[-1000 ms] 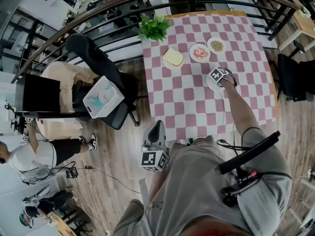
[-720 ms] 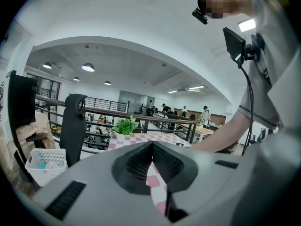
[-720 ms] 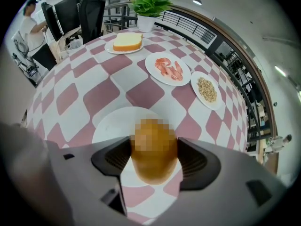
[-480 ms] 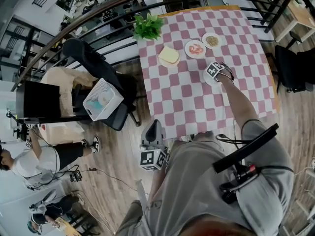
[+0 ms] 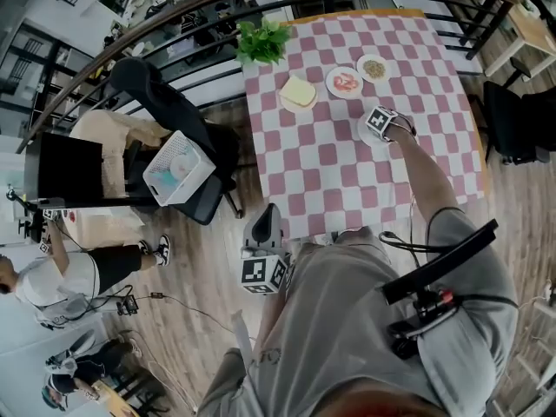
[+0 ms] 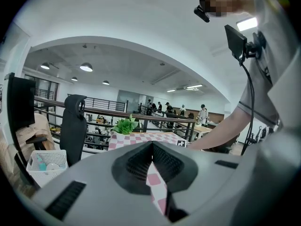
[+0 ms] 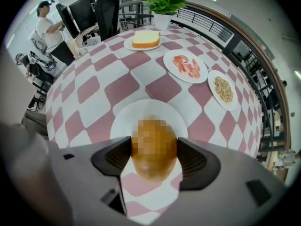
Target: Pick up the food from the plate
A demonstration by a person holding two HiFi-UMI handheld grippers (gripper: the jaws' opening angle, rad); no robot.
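A golden-brown round bun, partly covered by a mosaic patch, sits between the pads of my right gripper, which is shut on it. Under it lies a white plate on the pink-and-white checked table. In the head view the right gripper is over that plate, right of the table's middle. I cannot tell whether the bun rests on the plate. My left gripper hangs off the table's near edge by the person's side. Its jaws are shut with nothing between them.
Three more plates stand farther back: a bread slice, red sliced food and grains. A potted plant stands at the far corner. A black office chair and a white basket stand left of the table; a railing runs behind it.
The head view has shifted a little. The right gripper stays at the white plate and the left gripper stays low by the person's side.
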